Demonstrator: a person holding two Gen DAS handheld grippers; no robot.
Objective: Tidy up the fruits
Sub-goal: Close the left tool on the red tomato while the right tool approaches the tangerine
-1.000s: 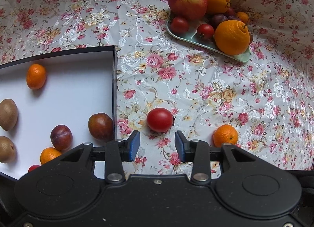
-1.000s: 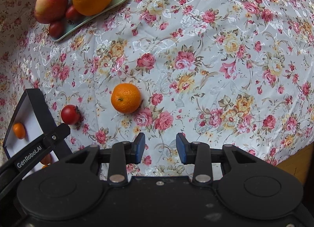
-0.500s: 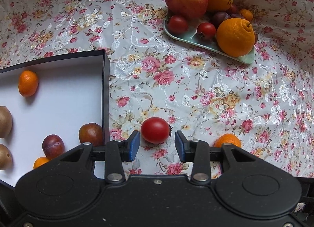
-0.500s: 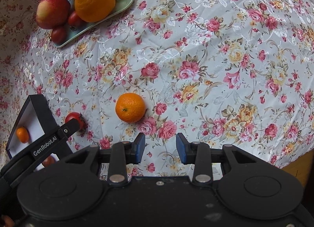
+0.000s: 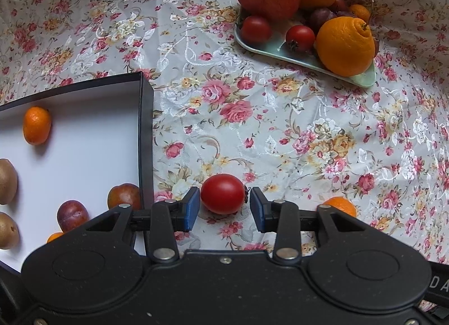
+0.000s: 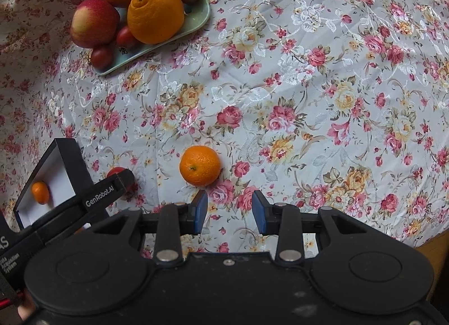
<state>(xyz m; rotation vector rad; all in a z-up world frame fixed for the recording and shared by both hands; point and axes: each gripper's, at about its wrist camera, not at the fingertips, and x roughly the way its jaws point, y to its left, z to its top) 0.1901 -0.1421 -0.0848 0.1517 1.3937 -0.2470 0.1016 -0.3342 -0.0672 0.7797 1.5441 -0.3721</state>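
Left gripper (image 6: 119, 181) hides most of tomato (image 6: 115, 171).

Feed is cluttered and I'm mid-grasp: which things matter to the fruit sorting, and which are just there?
In play:
left gripper, open around the tomato
mandarin
right gripper
box
green plate of fruit

Just there:
floral tablecloth

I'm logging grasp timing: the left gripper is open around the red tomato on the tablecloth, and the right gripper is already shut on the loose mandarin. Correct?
Only partly. The left gripper is indeed open around the red tomato. But the right wrist view shows the right gripper open and empty, with the loose mandarin lying on the tablecloth just ahead of it, not gripped.
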